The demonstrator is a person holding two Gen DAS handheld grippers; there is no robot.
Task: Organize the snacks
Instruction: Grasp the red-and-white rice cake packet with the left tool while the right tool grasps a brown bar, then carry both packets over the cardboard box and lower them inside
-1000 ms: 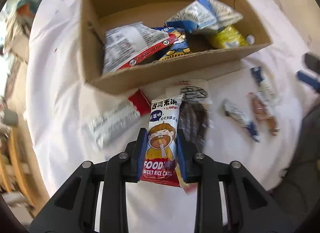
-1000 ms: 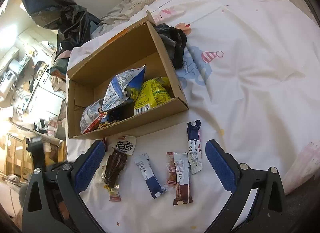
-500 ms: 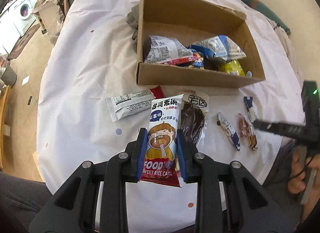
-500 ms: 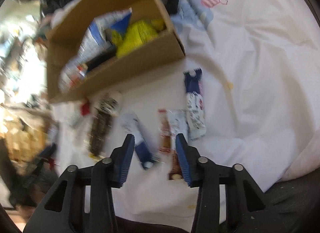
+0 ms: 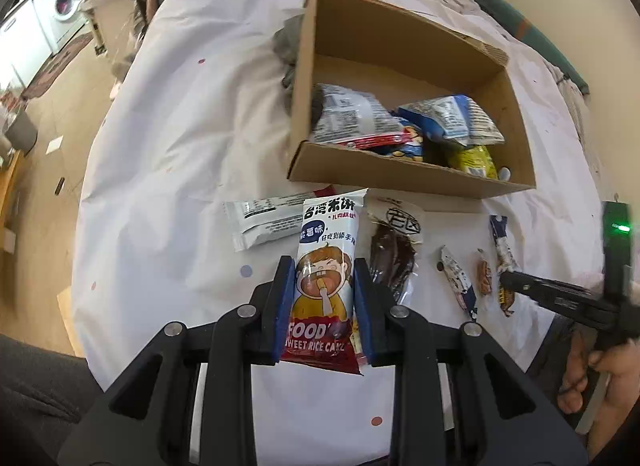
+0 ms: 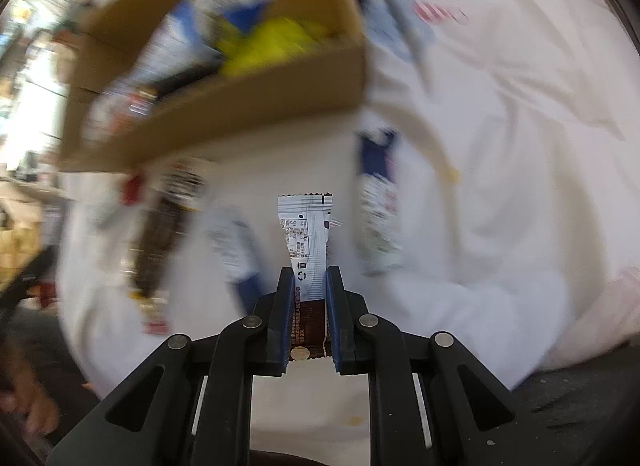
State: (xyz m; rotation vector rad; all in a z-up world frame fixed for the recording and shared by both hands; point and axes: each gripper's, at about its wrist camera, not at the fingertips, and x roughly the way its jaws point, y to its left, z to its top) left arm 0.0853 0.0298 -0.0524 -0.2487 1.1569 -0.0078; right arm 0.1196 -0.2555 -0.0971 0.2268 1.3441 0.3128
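Your left tool [image 5: 322, 298] grips the rice cake pack [image 5: 326, 286], held above the white sheet [image 5: 168, 145] with the box [image 5: 400, 177] ahead of it, while your right tool [image 6: 307, 306] pinches a brown-and-white bar [image 6: 306, 242], box [image 6: 240, 105] ahead-left.

A rice cake packet [image 5: 326, 266] is clamped upright. Loose snack bars [image 5: 456, 280] lie before the part-filled cardboard box [image 5: 400, 175]. A brown-and-white bar [image 6: 307, 254] is pinched too.

Matt brown cardboard box [image 5: 404, 179]; glossy plastic rice-cake wrapper [image 5: 326, 266]; creased white cloth sheet [image 5: 180, 137]
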